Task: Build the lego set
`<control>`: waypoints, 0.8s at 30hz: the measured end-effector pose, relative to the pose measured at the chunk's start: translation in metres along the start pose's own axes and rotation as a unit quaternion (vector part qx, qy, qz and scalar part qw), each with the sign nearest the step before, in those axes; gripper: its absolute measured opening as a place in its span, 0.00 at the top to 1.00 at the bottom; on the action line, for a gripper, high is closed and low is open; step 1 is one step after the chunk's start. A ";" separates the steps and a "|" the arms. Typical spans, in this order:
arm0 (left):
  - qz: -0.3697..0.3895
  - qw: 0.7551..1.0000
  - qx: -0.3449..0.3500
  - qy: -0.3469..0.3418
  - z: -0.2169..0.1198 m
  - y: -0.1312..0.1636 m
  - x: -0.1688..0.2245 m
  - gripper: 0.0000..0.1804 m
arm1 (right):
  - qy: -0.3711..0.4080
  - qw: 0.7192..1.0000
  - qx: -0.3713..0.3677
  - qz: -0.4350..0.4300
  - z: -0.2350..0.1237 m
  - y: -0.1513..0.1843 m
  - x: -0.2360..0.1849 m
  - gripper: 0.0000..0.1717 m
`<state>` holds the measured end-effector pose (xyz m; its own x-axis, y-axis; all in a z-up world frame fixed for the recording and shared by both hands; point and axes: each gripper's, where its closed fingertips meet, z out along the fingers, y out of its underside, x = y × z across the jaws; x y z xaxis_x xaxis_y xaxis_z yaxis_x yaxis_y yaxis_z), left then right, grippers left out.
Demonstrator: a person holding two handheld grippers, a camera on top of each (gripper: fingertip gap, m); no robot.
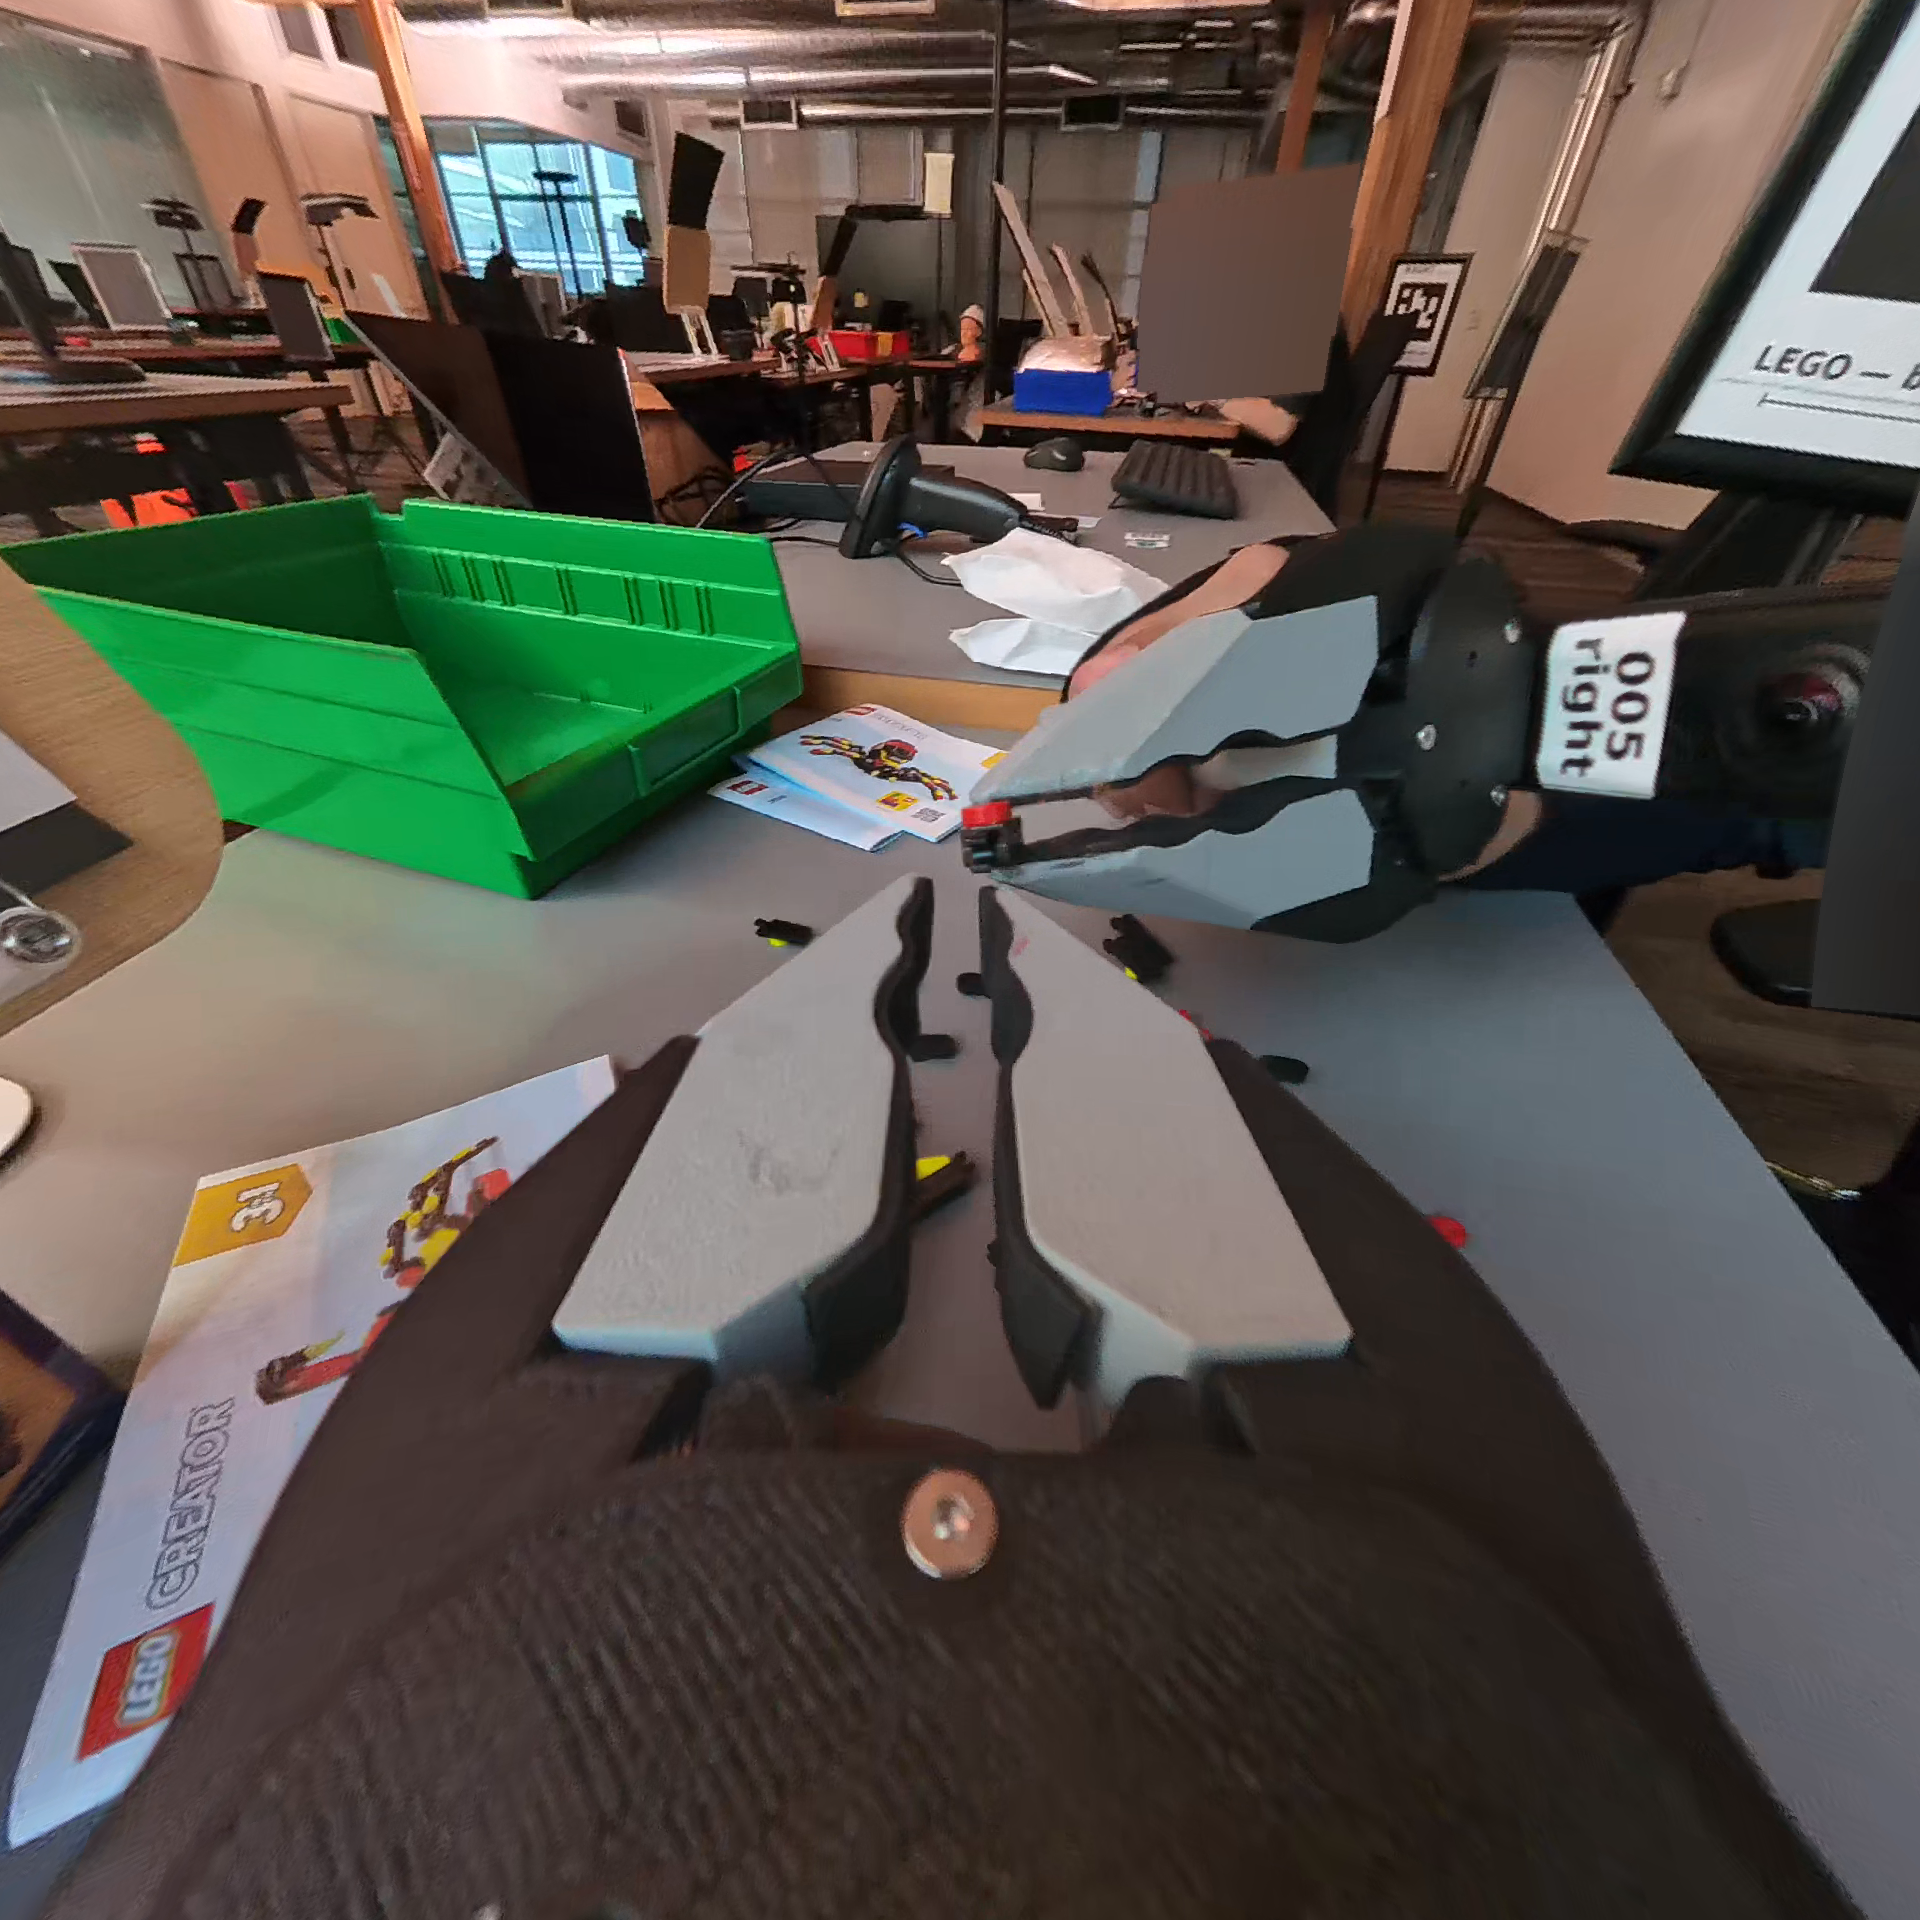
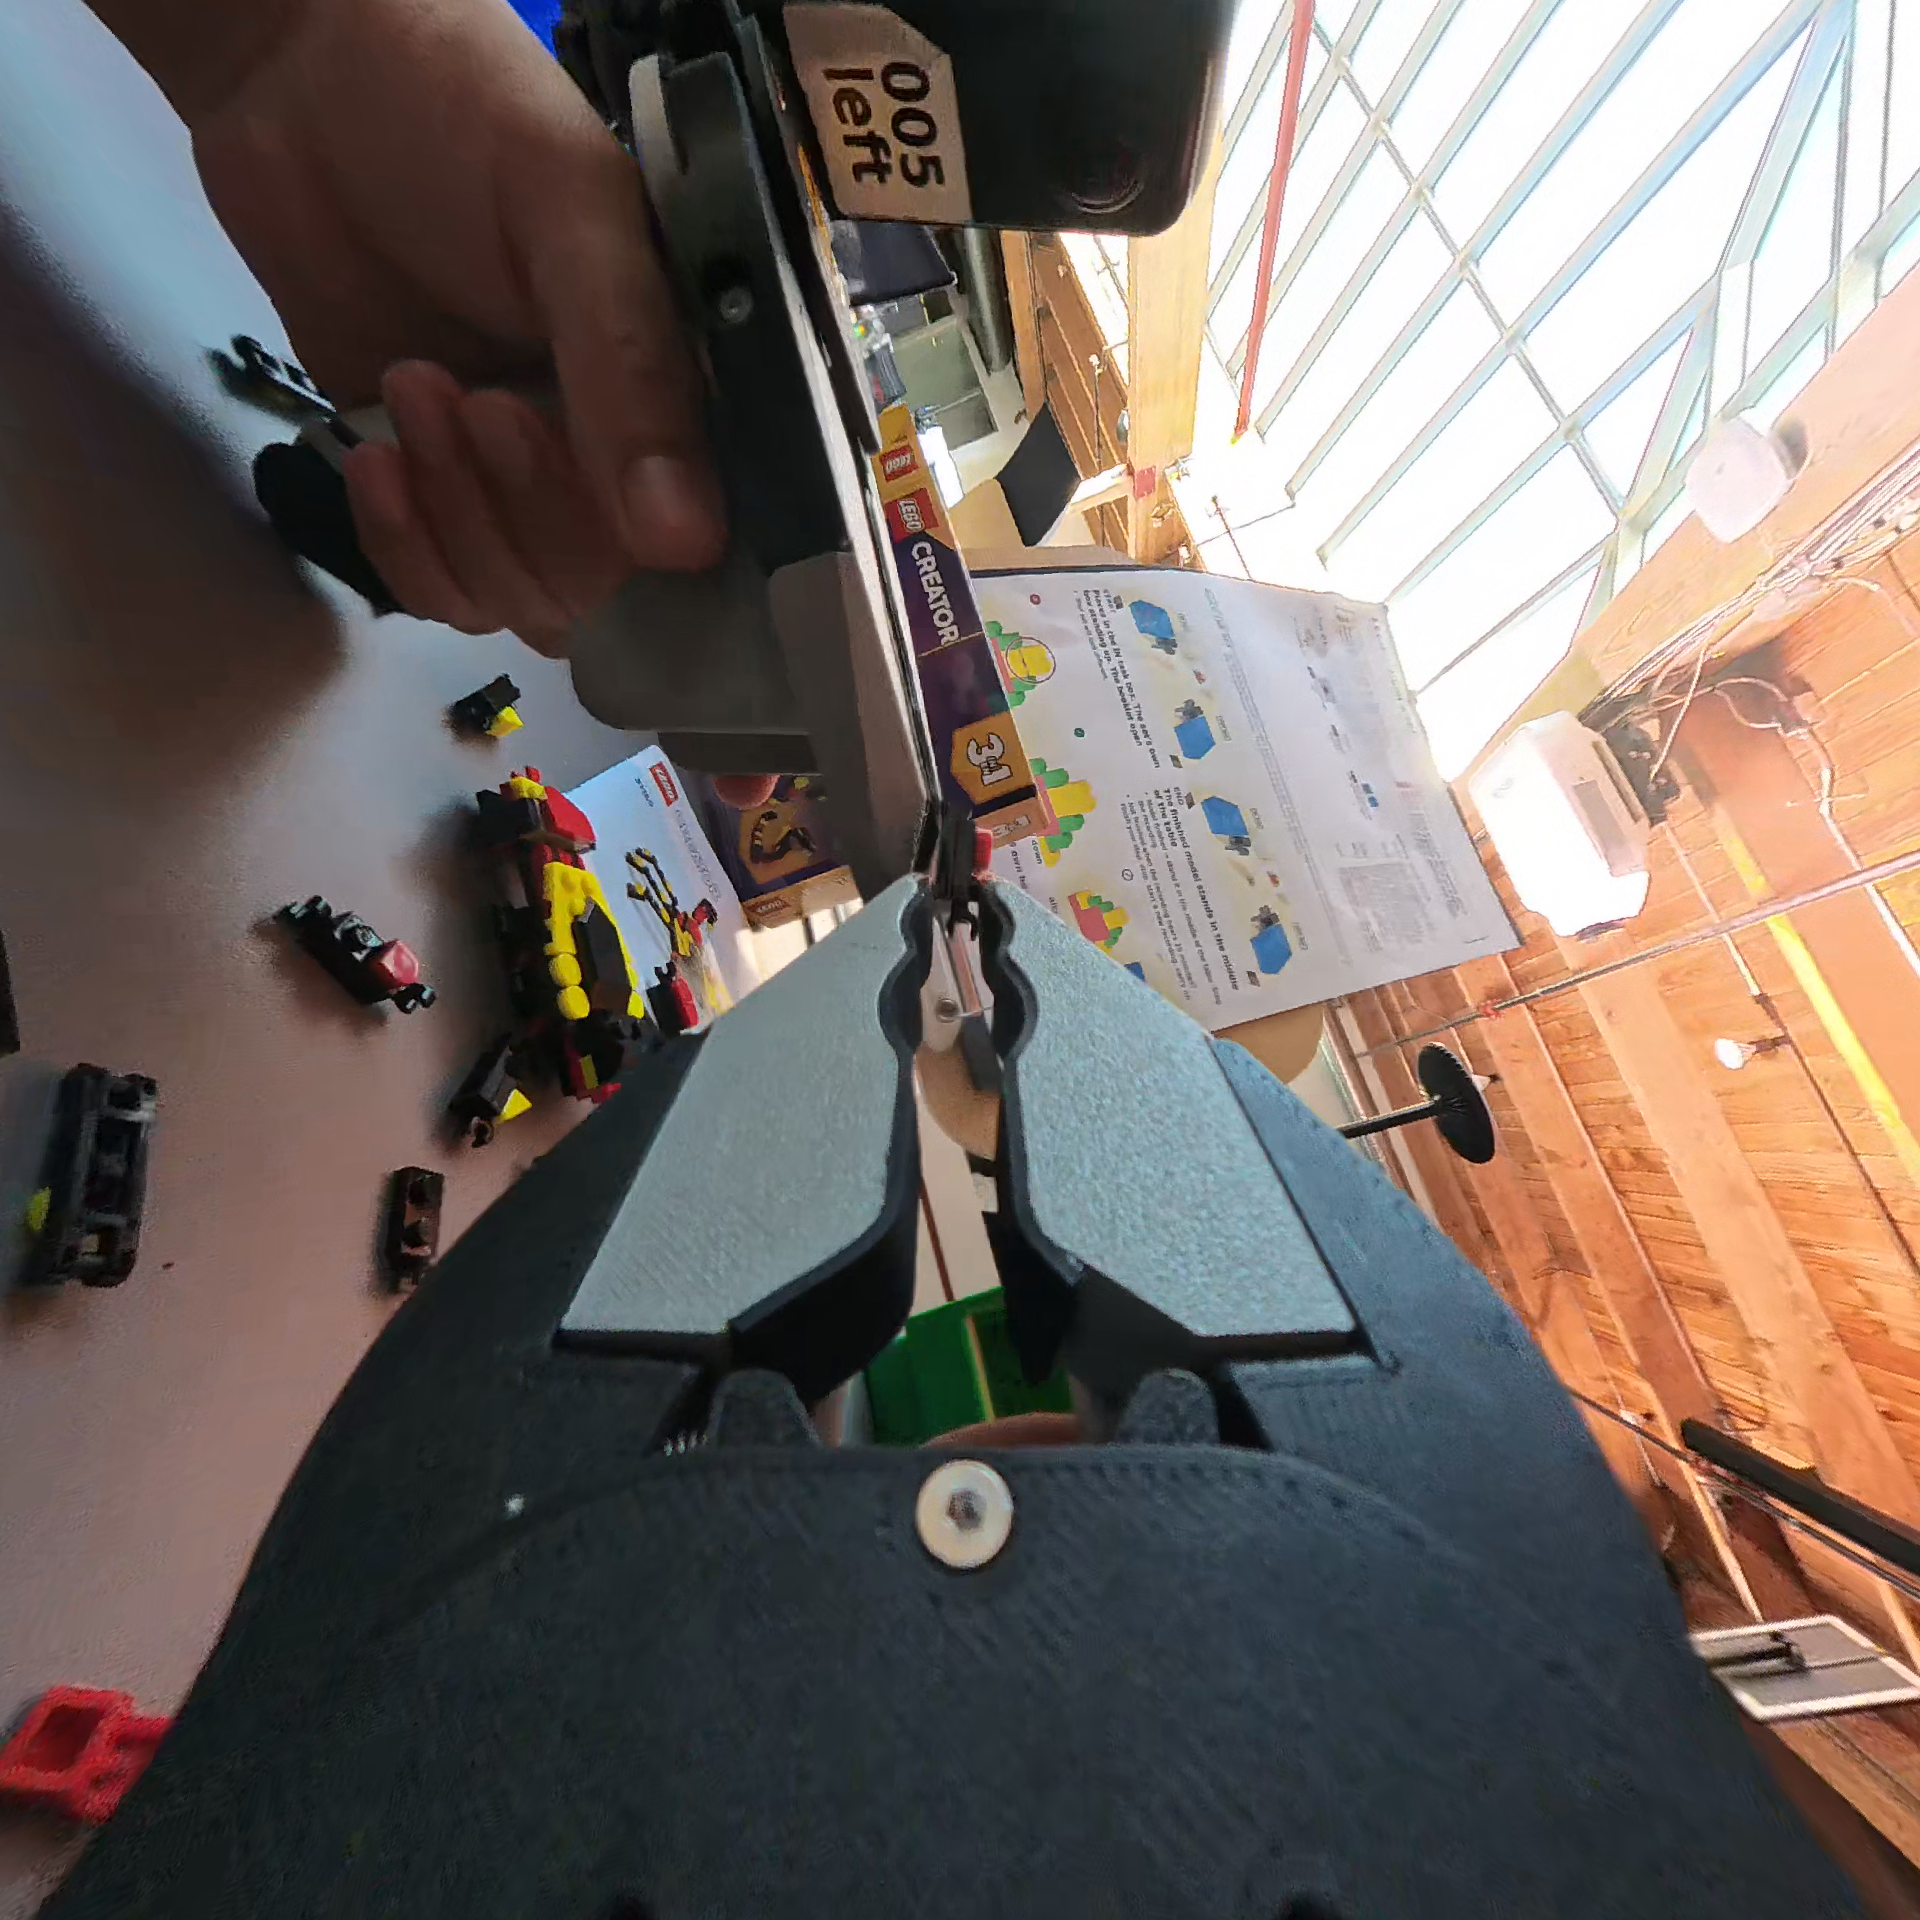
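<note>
— While the left wrist view looks along its own gripper, what do you count there?

— One left gripper [image 1: 954, 902], its two fingertips a narrow slit apart with nothing between them, hovering over the grey table [image 1: 416, 966]. Just beyond it, one right gripper [image 1: 1000, 823] comes in from the right, clenched on one small piece [image 1: 989, 833], black with a red top, both pads pressing it, held above the table.

— And around them?

— One green bin [image 1: 436, 675] at the left. Two booklets: one [image 1: 873, 774] beside the bin, one [image 1: 260, 1351] near the camera. Loose black pieces lie scattered; I count about six, some partly hidden.

— Now the right wrist view?

— One right gripper [image 2: 954, 883], its tips closed on the same black and red piece [image 2: 961, 847]. One hand [image 2: 468, 416] holds the left gripper [image 2: 914, 831], whose fingers appear edge-on, so the gap cannot be judged here. One half-built model [image 2: 566, 935] in red, yellow and black lies on the table, one box [image 2: 945, 665] stands behind, and one printed sheet [image 2: 1247, 790] hangs further off.
</note>
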<state>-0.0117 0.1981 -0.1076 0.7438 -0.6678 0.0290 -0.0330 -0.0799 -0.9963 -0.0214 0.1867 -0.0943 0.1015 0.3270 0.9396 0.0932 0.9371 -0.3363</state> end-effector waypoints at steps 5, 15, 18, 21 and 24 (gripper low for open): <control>-0.012 1.000 -0.001 0.015 0.002 0.003 0.004 0.94 | -0.001 1.000 -0.007 -0.003 -0.001 0.003 0.001 0.97; -0.044 0.998 0.035 0.019 -0.002 -0.008 0.001 0.92 | -0.016 1.000 -0.021 0.014 0.000 0.010 -0.005 0.97; -0.044 0.998 0.039 0.016 -0.002 -0.007 -0.001 0.96 | -0.017 0.999 -0.022 0.023 0.001 0.011 -0.005 0.97; -0.052 0.998 0.033 0.021 -0.002 -0.008 -0.001 0.96 | -0.016 0.999 -0.023 0.027 0.001 0.011 -0.005 0.97; -0.014 1.000 0.010 0.017 -0.002 -0.004 0.000 0.97 | -0.032 0.999 -0.007 0.037 -0.001 0.010 -0.008 0.97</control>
<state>-0.0131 0.1965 -0.1031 0.7211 -0.6902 0.0600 0.0023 -0.0842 -0.9964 -0.0204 0.1932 -0.1052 0.0453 0.4030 0.9141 0.1011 0.9084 -0.4056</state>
